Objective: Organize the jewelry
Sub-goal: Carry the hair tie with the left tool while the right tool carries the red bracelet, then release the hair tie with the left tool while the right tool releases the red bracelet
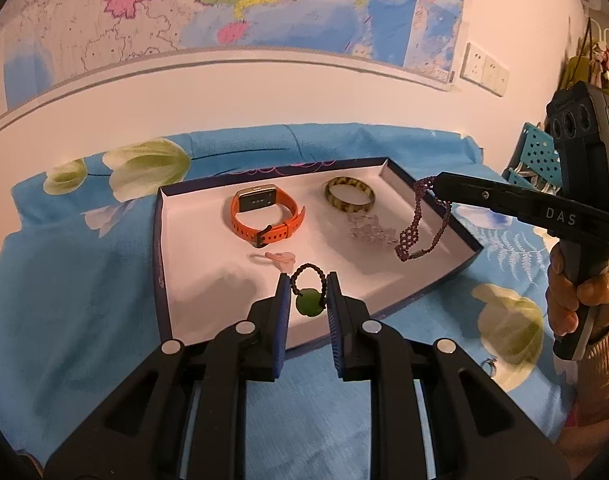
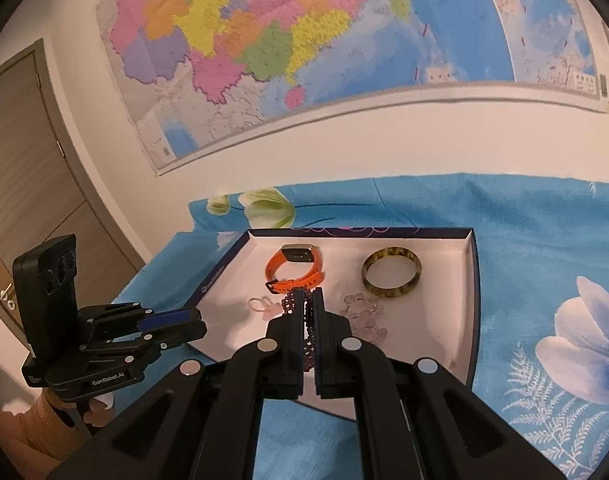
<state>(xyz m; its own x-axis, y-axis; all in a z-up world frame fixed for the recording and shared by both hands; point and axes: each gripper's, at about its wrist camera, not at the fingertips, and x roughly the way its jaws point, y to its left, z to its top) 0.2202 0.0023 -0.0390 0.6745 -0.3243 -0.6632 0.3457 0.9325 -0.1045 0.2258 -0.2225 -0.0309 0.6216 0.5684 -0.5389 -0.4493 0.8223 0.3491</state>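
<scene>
The white-lined box (image 1: 208,312) holds 1 orange watch (image 1: 264,216) at 12 o'clock, 1 tortoiseshell bangle (image 1: 350,200) at 1 o'clock, 1 clear bead bracelet (image 1: 370,232) and 1 pink ring (image 1: 278,259). The left gripper (image 1: 307,300) is clamped on 1 green-pendant cord (image 1: 308,300); the right gripper (image 2: 310,312) is clamped on 1 purple beaded bracelet (image 1: 418,224).

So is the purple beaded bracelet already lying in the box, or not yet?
Not yet: the purple beaded bracelet hangs from the shut right gripper above the box.

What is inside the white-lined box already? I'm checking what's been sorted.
Lying in the box: an orange watch, a tortoiseshell bangle, a clear bead bracelet and a small pink piece. The gripper fingers hide part of the floor.
</scene>
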